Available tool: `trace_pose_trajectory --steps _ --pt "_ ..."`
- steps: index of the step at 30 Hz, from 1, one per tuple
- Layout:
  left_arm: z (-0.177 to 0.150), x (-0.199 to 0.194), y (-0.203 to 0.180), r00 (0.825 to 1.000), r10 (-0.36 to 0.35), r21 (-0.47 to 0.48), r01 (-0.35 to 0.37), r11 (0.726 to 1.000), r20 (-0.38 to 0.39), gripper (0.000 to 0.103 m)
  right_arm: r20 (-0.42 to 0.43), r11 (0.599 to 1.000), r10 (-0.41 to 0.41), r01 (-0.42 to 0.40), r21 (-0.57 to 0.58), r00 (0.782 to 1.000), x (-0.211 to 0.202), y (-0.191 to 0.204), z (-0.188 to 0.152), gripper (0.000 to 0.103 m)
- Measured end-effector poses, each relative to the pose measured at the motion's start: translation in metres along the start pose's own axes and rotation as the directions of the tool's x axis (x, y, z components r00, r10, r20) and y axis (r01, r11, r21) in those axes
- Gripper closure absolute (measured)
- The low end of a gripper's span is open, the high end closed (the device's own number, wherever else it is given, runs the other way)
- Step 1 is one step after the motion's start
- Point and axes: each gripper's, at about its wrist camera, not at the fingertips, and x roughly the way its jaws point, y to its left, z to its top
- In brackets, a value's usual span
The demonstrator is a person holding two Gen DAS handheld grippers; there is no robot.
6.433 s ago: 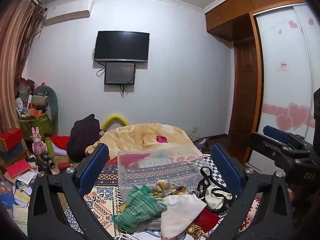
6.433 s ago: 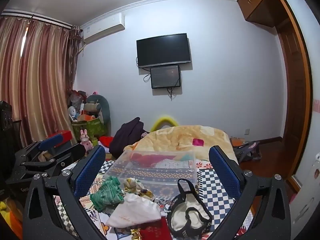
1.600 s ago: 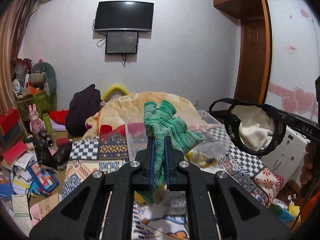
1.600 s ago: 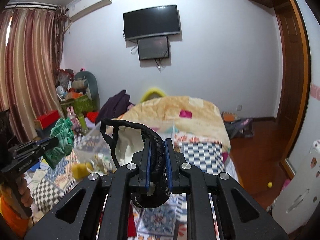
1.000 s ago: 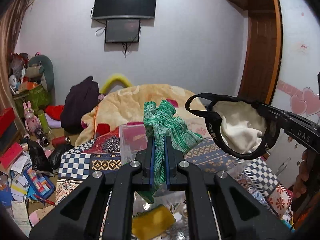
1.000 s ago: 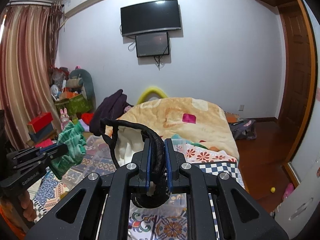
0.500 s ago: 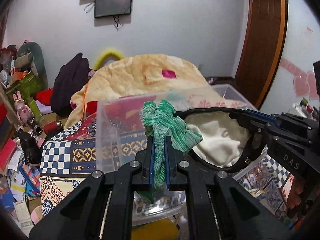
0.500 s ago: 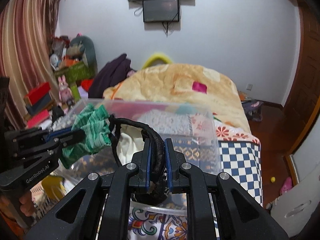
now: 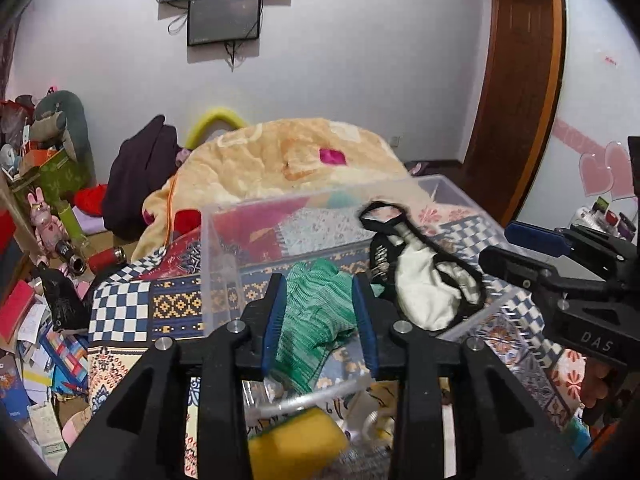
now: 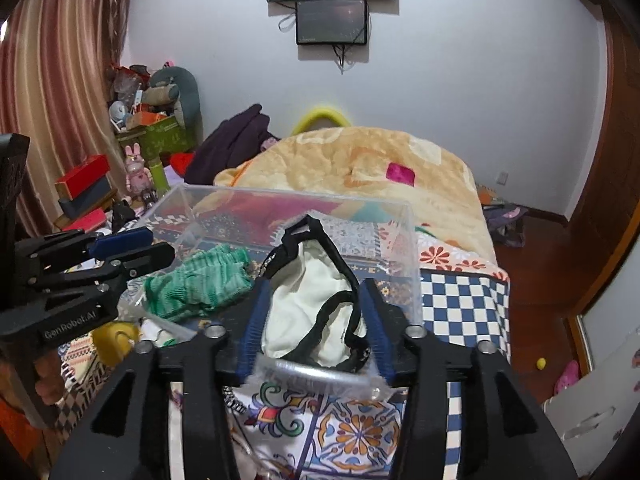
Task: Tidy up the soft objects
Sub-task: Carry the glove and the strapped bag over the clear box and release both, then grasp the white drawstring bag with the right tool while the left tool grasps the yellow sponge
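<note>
Green knit cloth [image 9: 316, 316] lying inside the clear plastic bin [image 9: 224, 248], black-trimmed cream pouch [image 10: 316, 304] lying beside it at 3 o'clock, left gripper [image 9: 319, 322] and right gripper [image 10: 314, 320] both spreading wide at the near rim, patterned bedspread [image 10: 460, 300] surrounding the bin.

Between the left hand-held gripper [image 9: 319, 322]'s blue pads lies a green ribbed knit cloth [image 9: 312, 320]. Between the right hand-held gripper [image 10: 313, 328]'s blue pads sits a cream pouch [image 10: 308, 312] edged in black. Ahead, a clear plastic box [image 10: 404, 240]; beneath, a bedspread [image 10: 464, 300] of navy-white checks and floral tiles.
</note>
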Motion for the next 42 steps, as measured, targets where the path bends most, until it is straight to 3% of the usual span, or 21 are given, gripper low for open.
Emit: trace_pose_trajectory --steps 1,3,5,11,13,21,30,34,36,42 --pt "-0.001 -0.008 -0.001 1.0 -0.012 0.009 0.011 1.0 0.017 0.064 0.02 1.0 0.005 -0.005 0.001 1.0 -0.006 -0.001 0.0 0.049" --pt "-0.002 -0.019 -0.002 0.999 -0.018 0.023 0.017 1.0 0.042 0.056 0.053 1.0 0.008 -0.008 0.005 0.999 -0.016 0.0 -0.001 0.03" --pt "-0.005 -0.034 -0.005 0.996 -0.013 0.035 0.01 0.999 0.084 0.046 0.098 1.0 0.01 -0.011 0.011 0.995 -0.029 0.001 -0.003 0.018" --pt "-0.021 -0.069 -0.003 0.986 0.02 0.026 -0.025 0.999 0.166 0.016 0.153 0.998 0.054 -0.055 0.002 0.987 -0.054 0.009 -0.013 0.01" --pt "-0.028 -0.074 -0.001 0.985 0.03 0.016 -0.033 0.999 0.167 0.011 0.166 0.998 0.06 -0.061 0.005 0.984 -0.058 0.012 -0.02 0.006" --pt "-0.067 -0.06 0.017 0.993 0.054 -0.008 -0.054 0.999 0.105 0.009 0.116 0.995 0.104 -0.103 -0.015 0.988 -0.048 0.03 -0.047 0.003" --pt "-0.093 -0.027 0.036 0.998 0.059 -0.064 -0.06 0.996 -0.017 0.009 -0.02 0.985 0.171 -0.171 0.01 0.985 -0.018 0.034 -0.079 0.004" --pt "-0.094 -0.024 0.036 0.996 0.091 -0.066 -0.092 0.994 -0.02 0.015 -0.047 0.982 0.186 -0.185 0.024 0.981 -0.014 0.033 -0.086 0.017" --pt "-0.094 -0.02 0.037 0.996 0.085 -0.066 -0.087 0.994 -0.038 0.017 -0.053 0.982 0.191 -0.19 0.025 0.98 -0.014 0.032 -0.087 0.034" --pt "-0.097 -0.005 0.045 0.992 0.043 -0.105 -0.056 0.993 -0.121 0.039 -0.058 0.978 0.205 -0.203 0.041 0.977 -0.015 0.03 -0.09 0.072"
